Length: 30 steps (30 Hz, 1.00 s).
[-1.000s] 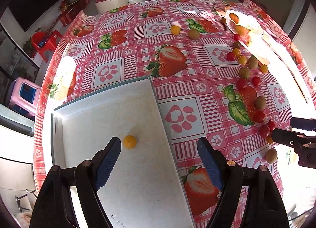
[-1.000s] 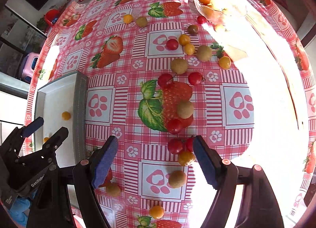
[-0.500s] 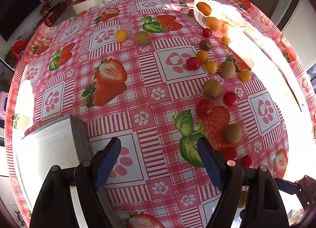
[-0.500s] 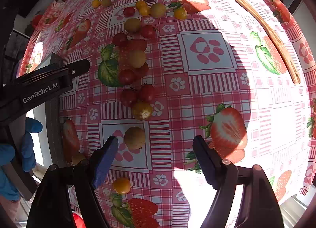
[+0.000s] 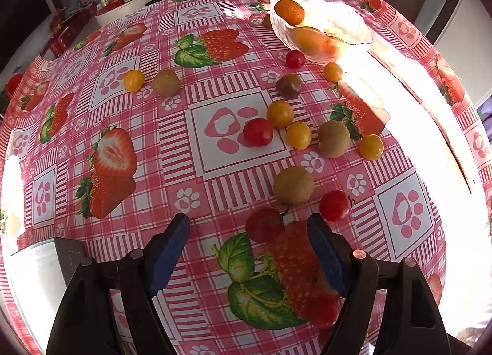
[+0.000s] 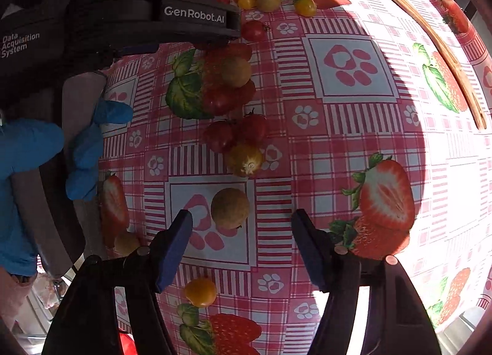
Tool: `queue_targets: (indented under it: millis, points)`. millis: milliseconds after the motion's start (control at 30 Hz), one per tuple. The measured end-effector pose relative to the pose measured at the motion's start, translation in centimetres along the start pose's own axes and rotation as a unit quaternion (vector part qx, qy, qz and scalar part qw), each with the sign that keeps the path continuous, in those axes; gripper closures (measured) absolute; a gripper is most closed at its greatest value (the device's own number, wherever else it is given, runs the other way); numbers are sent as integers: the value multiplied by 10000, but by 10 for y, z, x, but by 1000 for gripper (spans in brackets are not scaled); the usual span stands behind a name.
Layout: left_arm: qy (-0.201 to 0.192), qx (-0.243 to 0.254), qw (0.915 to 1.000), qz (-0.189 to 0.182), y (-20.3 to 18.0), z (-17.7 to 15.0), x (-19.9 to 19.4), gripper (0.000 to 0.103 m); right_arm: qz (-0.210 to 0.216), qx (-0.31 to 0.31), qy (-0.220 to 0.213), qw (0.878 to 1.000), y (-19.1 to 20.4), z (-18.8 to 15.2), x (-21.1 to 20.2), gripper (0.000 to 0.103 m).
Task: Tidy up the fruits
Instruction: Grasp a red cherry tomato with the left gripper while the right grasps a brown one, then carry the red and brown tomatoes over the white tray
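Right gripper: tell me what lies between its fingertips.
In the right wrist view, the right gripper is closing with a tan-brown round fruit between its pads, not yet touching.

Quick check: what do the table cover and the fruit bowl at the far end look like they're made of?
Table cover: seems glossy vinyl or oilcloth; sunlight glares off its printed strawberry check. Fruit bowl: looks like clear glass or hard plastic, since the orange fruit shows through its ribbed, shiny wall; I can't tell which.

both views are taken from wrist-mounted fisheye cameras aimed steeply down at the checked tablecloth (image 5: 196, 152) from close range. the red tomato (image 5: 334, 205) (image 6: 254, 30), the glass bowl (image 5: 353, 38) and the scattered fruit are shared by both views.
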<state>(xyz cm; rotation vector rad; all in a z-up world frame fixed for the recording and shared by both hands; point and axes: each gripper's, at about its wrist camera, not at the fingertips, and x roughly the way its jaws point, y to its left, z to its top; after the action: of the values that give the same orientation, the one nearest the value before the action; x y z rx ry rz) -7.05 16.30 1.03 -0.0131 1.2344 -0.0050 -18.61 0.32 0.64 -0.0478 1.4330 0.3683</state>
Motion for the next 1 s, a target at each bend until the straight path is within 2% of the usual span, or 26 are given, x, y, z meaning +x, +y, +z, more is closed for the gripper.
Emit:
queue_targets:
  millis: [33, 167, 200, 233, 267, 333, 433, 533, 667, 1000]
  points:
    - [16, 8, 10000, -1, -1, 0, 2, 29, -20, -39, -19, 10000, 5, 1, 1, 34]
    - [-23, -24, 10000, 12, -1, -1, 2, 32, -110, -165, -90, 9998, 16, 2, 2, 47]
    - [-47, -45, 10000, 21, -1, -1, 1, 37, -134, -188, -96, 9997, 18, 2, 2, 50]
    - [-72, -56, 10000, 8, -1, -1, 0, 45, -154, -215, -98, 9996, 23, 2, 3, 56]
    - [-92, -58, 9999, 10, 0, -1, -1, 48, -169, -244, -94, 9995, 25, 2, 4, 63]
    - [-128, -58, 9999, -21, 1, -1, -2, 64, -180, -265, -61, 9995, 31, 3, 5, 75]
    - [-156, -101, 9998, -83, 6, -1, -4, 80, -135, -241, -46, 9996, 29, 2, 3, 75]
    - [-135, -285, 9990, -322, 15, -4, -7, 80, -57, -163, -21, 9998, 24, 3, 2, 75]
    - [-228, -475, 9977, -433, 27, -11, -22, 80, 73, -37, -28, 10000, 12, 7, -1, 75]
    - [-377, -727, 9960, -371, 58, -40, -62, 80, 197, 55, -132, 9997, -12, 24, -21, 75]
